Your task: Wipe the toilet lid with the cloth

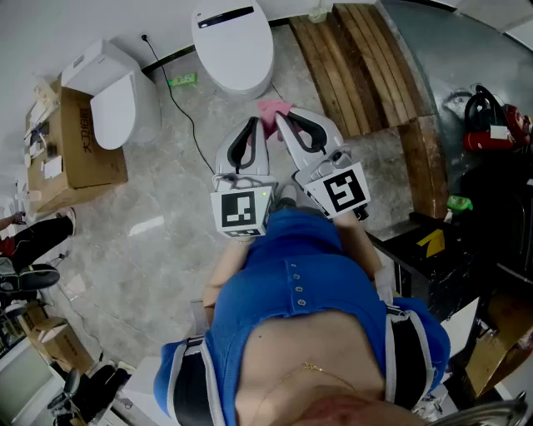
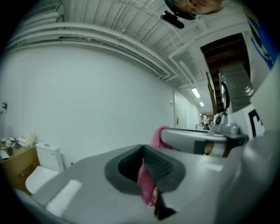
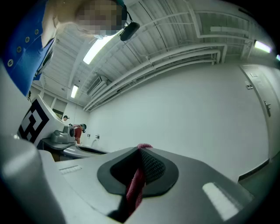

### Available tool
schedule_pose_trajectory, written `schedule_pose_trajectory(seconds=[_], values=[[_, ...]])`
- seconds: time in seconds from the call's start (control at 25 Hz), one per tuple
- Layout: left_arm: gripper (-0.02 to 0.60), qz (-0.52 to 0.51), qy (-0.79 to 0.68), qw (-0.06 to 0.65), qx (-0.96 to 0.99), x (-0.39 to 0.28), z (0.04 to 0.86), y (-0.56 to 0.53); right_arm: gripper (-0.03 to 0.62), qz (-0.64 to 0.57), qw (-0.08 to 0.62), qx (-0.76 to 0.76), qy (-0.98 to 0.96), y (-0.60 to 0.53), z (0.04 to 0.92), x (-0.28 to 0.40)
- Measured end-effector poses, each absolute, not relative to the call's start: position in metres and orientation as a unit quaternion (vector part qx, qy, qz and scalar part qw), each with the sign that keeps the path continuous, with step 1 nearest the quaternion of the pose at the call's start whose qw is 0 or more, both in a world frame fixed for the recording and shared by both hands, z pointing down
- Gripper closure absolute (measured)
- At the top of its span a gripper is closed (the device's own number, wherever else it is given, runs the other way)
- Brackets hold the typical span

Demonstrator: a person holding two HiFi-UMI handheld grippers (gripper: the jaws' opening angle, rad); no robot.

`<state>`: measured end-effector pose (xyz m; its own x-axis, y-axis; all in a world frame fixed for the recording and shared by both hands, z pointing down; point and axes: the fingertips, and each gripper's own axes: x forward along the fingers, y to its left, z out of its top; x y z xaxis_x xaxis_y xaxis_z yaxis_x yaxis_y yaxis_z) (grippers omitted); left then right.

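Left gripper (image 1: 250, 131) and right gripper (image 1: 290, 126) are both pinching the cloth (image 1: 273, 109). Drag across the toilet lid (image 1: 234, 46) is threatening slippage.

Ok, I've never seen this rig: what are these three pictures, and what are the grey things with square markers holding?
No robot: a person holds a two-jaw gripper in each hand; the marker cubes belong to them. The head view looks down from the person's head. The two gripper views look along each gripper's jaws. The left gripper and right gripper are both shut on a pink cloth. Ahead on the floor stands a toilet, lid closed; a second toilet and a box stand to its left.
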<state>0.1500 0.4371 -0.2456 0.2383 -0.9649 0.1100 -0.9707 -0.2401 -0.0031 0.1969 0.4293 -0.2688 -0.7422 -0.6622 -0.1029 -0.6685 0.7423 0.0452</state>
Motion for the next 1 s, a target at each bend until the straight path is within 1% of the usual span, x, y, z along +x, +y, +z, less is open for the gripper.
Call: schedule_pose_trajectory(seconds=[0.16,0.56,0.76,1.0], values=[[0.580,0.039,-0.614,0.028,0.788,0.163,-0.243,0.436,0.583,0.030,0.063,-0.349,0.935,0.430,-0.270,0.208],[0.580,0.038,-0.613,0.036,0.789,0.169,-0.233,0.408,0.583,0.028,0.051,-0.339,0.939,0.403,-0.264,0.212],[0.580,0.037,-0.618,0.042,0.784,0.147,-0.228,0.376,0.583,0.026,0.055,-0.340,0.939,0.372,-0.261,0.201],[0.580,0.029,-0.622,0.051,0.781,0.096,-0.226,0.310,0.586,0.026,0.063,-0.347,0.935,0.308,-0.261,0.166]])
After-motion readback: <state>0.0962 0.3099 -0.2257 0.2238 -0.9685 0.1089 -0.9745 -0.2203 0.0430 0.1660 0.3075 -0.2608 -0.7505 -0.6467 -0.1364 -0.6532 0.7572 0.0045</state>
